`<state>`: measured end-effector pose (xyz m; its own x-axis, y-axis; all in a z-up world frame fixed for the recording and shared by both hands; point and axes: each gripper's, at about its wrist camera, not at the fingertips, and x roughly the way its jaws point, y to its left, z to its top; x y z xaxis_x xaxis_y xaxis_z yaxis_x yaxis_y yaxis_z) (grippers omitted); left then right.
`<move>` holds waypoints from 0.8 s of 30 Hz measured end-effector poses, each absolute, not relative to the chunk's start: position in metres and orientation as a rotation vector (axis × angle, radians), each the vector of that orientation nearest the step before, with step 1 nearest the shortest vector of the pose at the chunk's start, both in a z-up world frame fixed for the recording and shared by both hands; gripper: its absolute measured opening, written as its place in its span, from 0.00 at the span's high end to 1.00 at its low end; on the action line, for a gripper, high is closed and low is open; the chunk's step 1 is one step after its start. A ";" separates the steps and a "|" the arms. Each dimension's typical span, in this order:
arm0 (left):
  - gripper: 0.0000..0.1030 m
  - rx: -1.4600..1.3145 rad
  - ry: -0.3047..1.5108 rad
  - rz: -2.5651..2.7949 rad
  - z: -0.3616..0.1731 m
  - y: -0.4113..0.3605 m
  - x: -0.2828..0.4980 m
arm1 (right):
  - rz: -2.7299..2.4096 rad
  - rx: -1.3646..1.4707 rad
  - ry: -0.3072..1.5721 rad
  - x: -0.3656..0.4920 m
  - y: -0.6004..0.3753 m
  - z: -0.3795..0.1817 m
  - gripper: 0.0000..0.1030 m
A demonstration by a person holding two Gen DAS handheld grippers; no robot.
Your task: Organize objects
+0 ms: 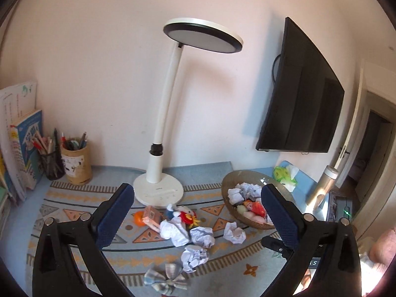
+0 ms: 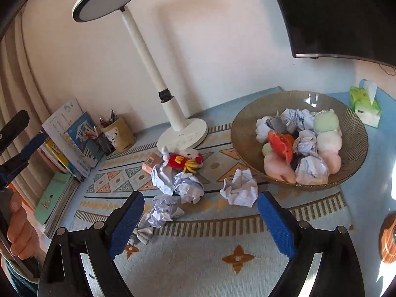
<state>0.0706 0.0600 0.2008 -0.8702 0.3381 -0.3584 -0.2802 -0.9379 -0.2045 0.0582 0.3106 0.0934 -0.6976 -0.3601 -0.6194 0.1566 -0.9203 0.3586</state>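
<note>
Crumpled paper balls (matt); woven cloth mat; glossy ribbed bowl.

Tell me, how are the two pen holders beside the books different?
The black pen holder is dark see-through mesh; the tan pen holder is solid, with a pale printed label. The black one looks narrower and stands nearer the books. Both stand upright, stuffed with pens and pencils.
</note>
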 end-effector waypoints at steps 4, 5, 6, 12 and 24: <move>0.01 -0.735 -0.226 2.851 0.148 0.027 0.068 | -2.618 1.121 -0.411 0.048 0.304 0.061 0.11; 0.01 -0.794 -0.241 2.859 0.131 0.020 0.063 | -2.637 1.124 -0.385 0.046 0.302 0.055 0.10; 0.01 -0.846 -0.256 2.865 0.112 0.013 0.059 | -2.661 1.125 -0.355 0.045 0.300 0.049 0.11; 0.01 -1.031 -0.262 2.840 0.029 0.004 0.048 | -2.652 1.199 -0.320 0.039 0.294 0.021 0.11; 0.01 -1.031 -0.365 2.808 0.023 -0.005 0.046 | -2.623 1.235 -0.437 0.028 0.309 0.014 0.10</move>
<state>0.0458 -0.0046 0.0231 -0.7585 0.2014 -0.6198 -0.0364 -0.9627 -0.2683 0.0281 0.3090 0.0142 -0.6271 -0.3105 -0.7144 0.0620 -0.9341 0.3516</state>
